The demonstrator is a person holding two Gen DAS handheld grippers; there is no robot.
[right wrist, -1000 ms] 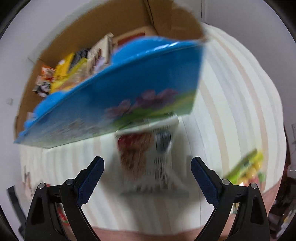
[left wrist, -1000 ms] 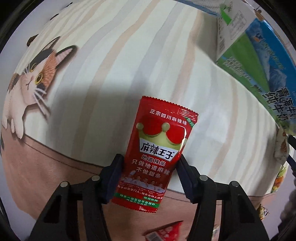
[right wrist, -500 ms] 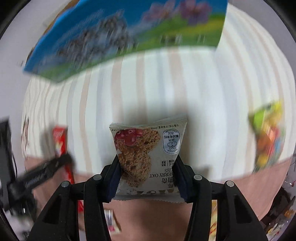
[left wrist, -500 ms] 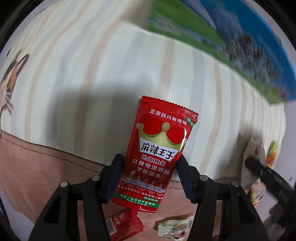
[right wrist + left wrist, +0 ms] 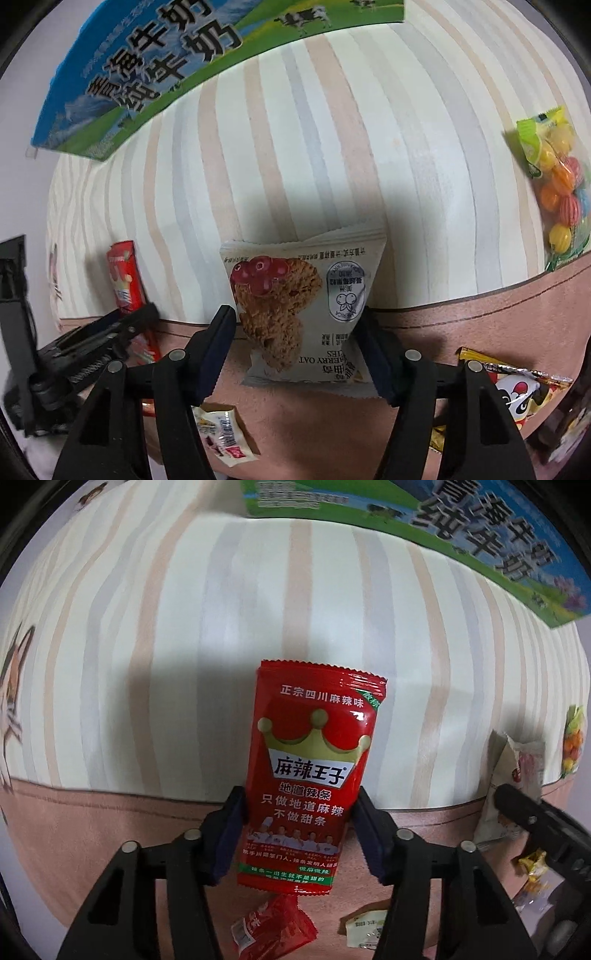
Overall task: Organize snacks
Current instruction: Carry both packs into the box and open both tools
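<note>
My left gripper (image 5: 298, 797) points straight down and grips a red spicy-strip packet (image 5: 314, 771) with a gold crown; its jaws are closing and both pads press the packet's sides. The packet hangs above the striped cloth (image 5: 166, 664). My right gripper (image 5: 295, 315) has a white cranberry oat cookie packet (image 5: 299, 302) between its jaws, which are opening; a narrow gap shows at the left pad. A blue-and-green milk box (image 5: 147, 74) stands at the far edge. In the right wrist view the left gripper and the red packet (image 5: 123, 277) appear at the left.
A bag of coloured candy balls (image 5: 557, 184) lies at the right. On the brown band of cloth (image 5: 461, 325) lie a panda-print packet (image 5: 517, 395), a small white sachet (image 5: 221, 432) and a small red packet (image 5: 273, 926). A cat print (image 5: 11, 701) marks the cloth's left edge.
The right gripper came down from wide open, shut around the cookie packet, then loosened slightly. The left gripper carried the red packet sideways and rolled; the milk box now spans the top of both views.
</note>
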